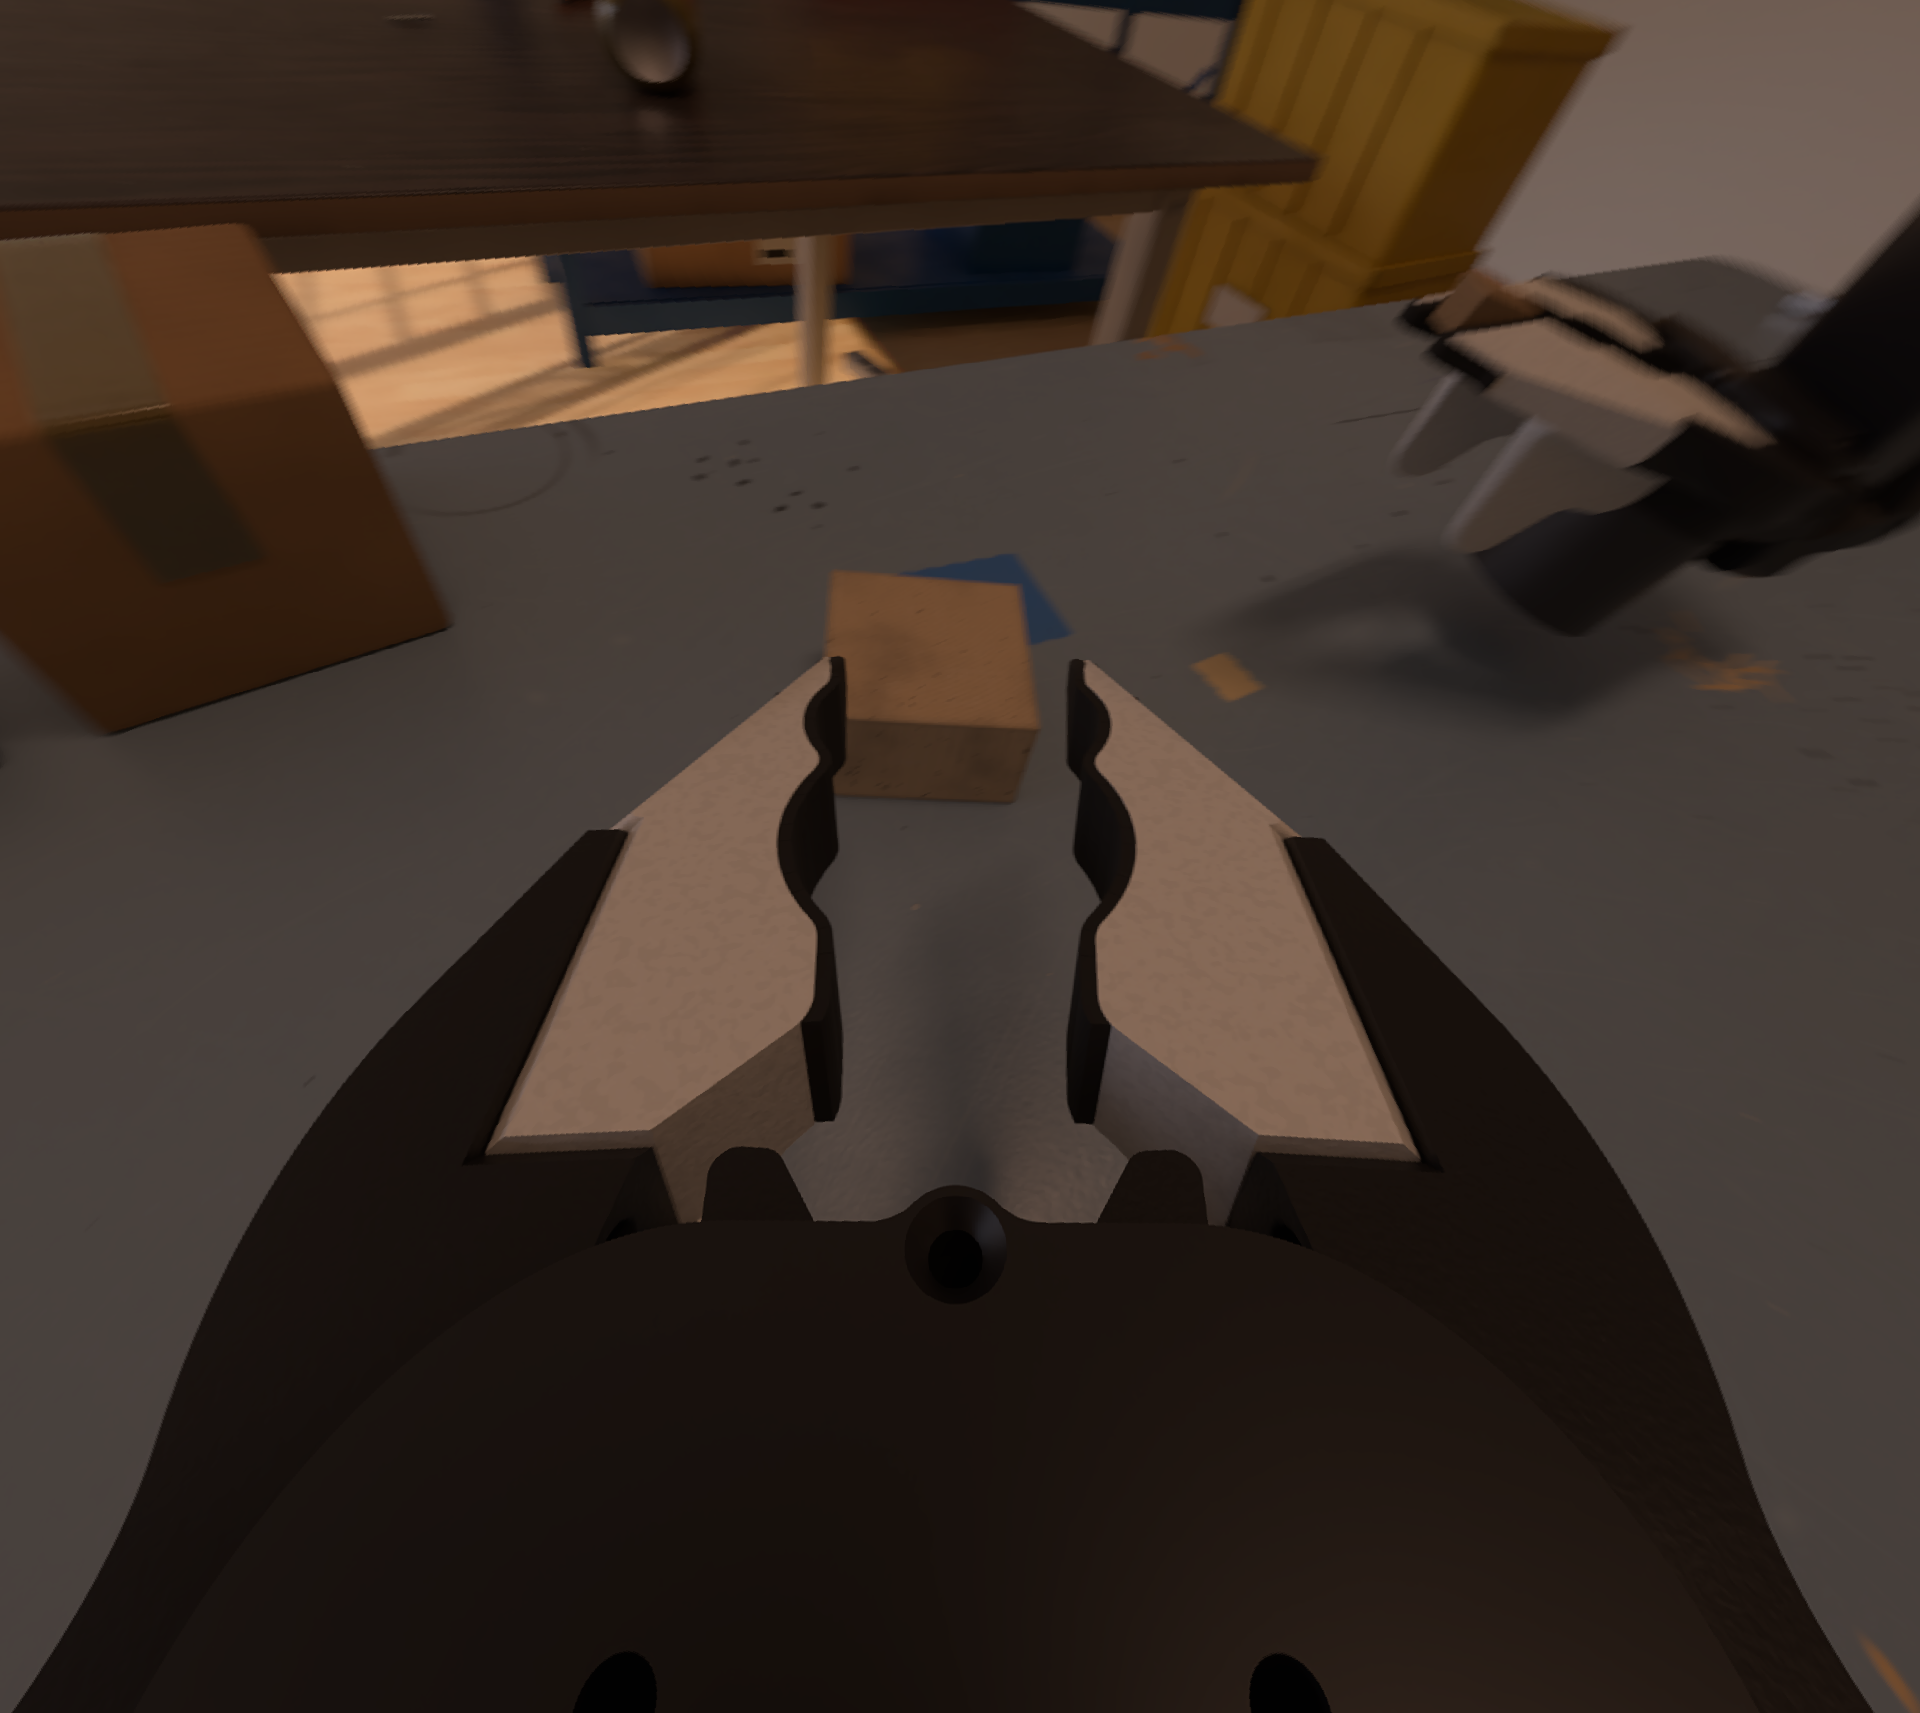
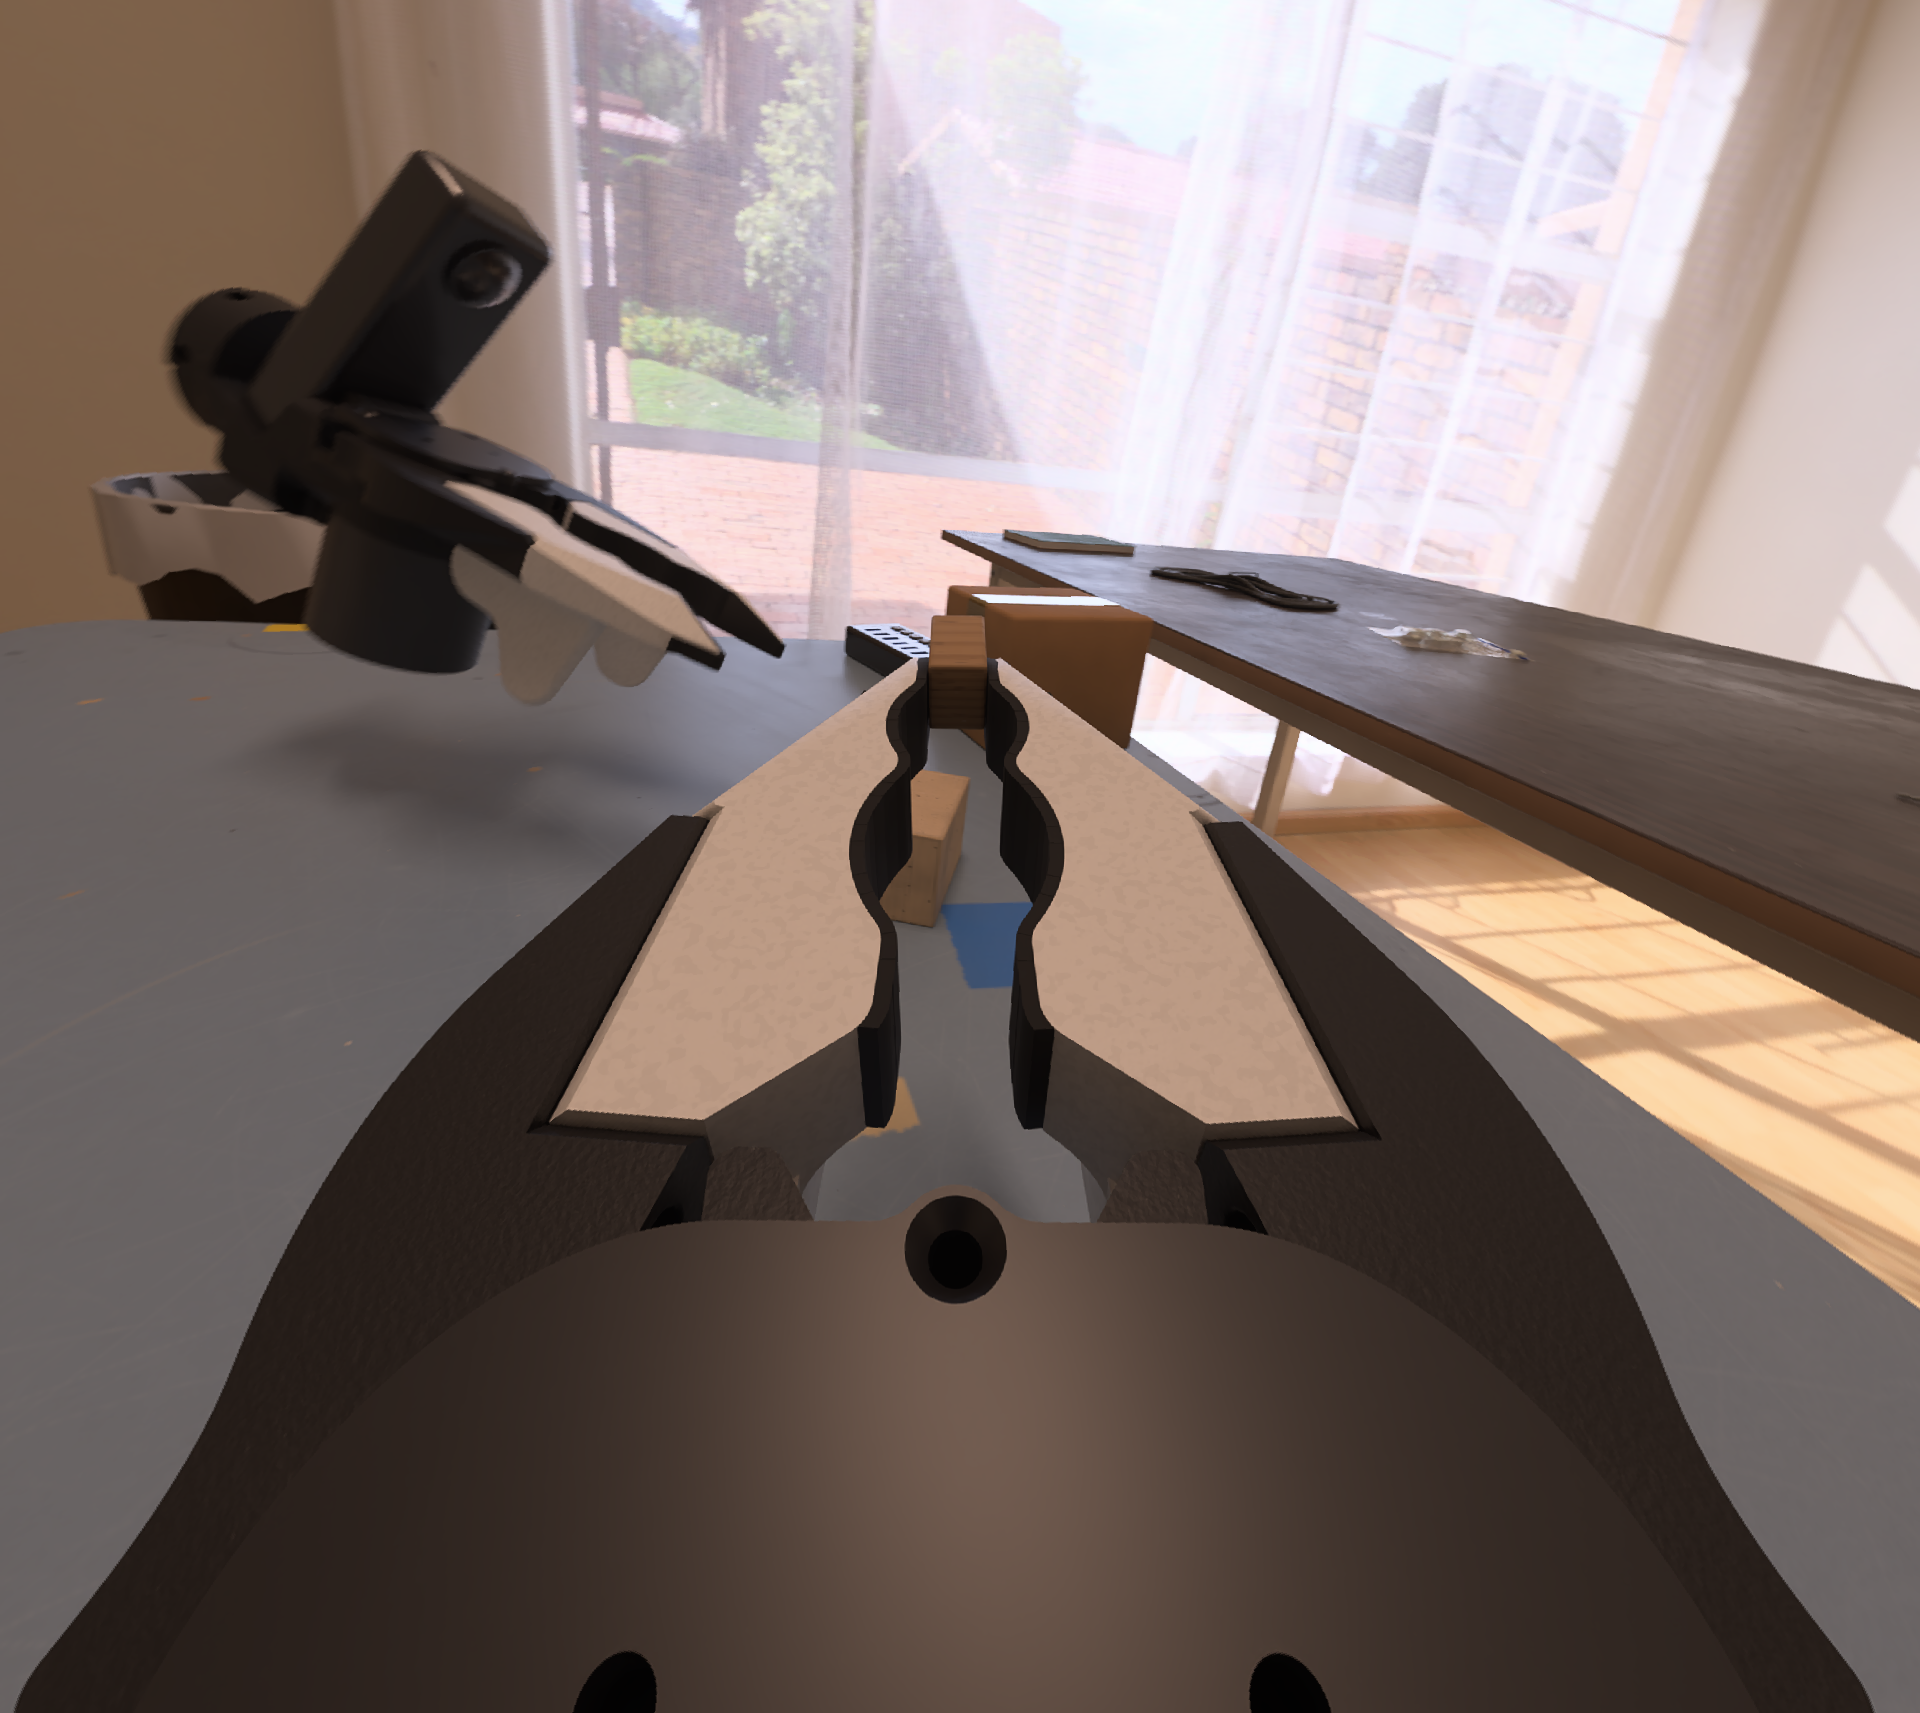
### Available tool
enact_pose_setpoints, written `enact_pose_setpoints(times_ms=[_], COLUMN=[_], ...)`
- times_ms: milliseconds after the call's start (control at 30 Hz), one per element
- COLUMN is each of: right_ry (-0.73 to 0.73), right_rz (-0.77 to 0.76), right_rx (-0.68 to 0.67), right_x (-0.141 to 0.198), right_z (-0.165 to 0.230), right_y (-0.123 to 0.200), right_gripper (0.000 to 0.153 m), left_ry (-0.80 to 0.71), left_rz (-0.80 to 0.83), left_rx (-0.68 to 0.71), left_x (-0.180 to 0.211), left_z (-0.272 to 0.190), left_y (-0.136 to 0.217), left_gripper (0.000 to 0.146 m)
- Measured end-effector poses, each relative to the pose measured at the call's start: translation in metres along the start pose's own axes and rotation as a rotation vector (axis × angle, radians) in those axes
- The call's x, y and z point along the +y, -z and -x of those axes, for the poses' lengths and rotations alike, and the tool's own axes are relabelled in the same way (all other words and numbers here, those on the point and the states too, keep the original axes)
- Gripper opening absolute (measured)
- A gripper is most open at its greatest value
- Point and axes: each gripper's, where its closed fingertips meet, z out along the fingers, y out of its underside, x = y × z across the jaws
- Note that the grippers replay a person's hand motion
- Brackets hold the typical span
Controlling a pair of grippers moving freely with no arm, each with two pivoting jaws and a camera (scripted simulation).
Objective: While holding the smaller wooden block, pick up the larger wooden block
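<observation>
The larger wooden block (image 1: 930,697) lies on the grey table (image 1: 468,884), partly over a blue patch (image 1: 997,572). My left gripper (image 1: 956,676) is open and empty, with its fingertips just short of the block and to either side of its near face. My right gripper (image 2: 956,676) is shut on the smaller wooden block (image 2: 956,640) at its fingertips and holds it above the table. The larger block (image 2: 935,842) shows below, between the right fingers. The right gripper (image 1: 1439,328) hovers at the right in the left wrist view. The left gripper (image 2: 748,650) hovers at the left in the right wrist view.
A cardboard box (image 1: 187,468) stands on the grey table at the left. Beyond the table's edge stands a dark wooden table (image 1: 831,105) with a tape roll (image 1: 644,11). A yellow crate (image 1: 1382,105) stands behind. A white-rimmed pot (image 2: 177,541) sits at the table's far left.
</observation>
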Motion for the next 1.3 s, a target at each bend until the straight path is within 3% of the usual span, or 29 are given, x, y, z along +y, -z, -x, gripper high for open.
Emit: enact_pose_setpoints(times_ms=[133, 367, 433, 533, 633, 1033, 1200, 1300], right_ry=[-0.019, 0.000, 0.017, 0.049, 0.081, 0.095, 0.083, 0.071], right_rz=[0.000, 0.022, 0.040, 0.075, 0.105, 0.117, 0.113, 0.112], right_rx=[0.055, 0.072, 0.069, 0.056, 0.041, 0.031, 0.031, 0.030], right_x=[0.001, 0.003, 0.005, 0.009, 0.012, 0.013, 0.013, 0.013], right_z=[-0.009, -0.010, -0.008, -0.004, 0.000, 0.002, 0.001, 0.000], right_y=[0.002, 0.001, -0.001, -0.004, -0.006, -0.007, -0.007, -0.007], right_gripper=[0.009, 0.009, 0.009, 0.009, 0.009, 0.009, 0.009, 0.009], left_ry=[-0.096, -0.060, -0.072, -0.079, -0.062, -0.135, -0.082, -0.039], left_rz=[0.093, 0.254, 0.263, 0.246, 0.287, 0.395, 0.390, 0.329], left_rx=[-0.187, -0.163, -0.161, -0.131, -0.112, -0.175, -0.221, -0.152], left_x=[0.020, 0.050, 0.051, 0.049, 0.054, 0.063, 0.061, 0.050], left_z=[0.012, 0.009, 0.010, 0.007, 0.007, 0.007, 0.020, 0.016], left_y=[-0.006, -0.028, -0.030, -0.032, -0.034, -0.046, -0.040, -0.042], left_gripper=[0.070, 0.105, 0.106, 0.092, 0.087, 0.096, 0.089, 0.088])
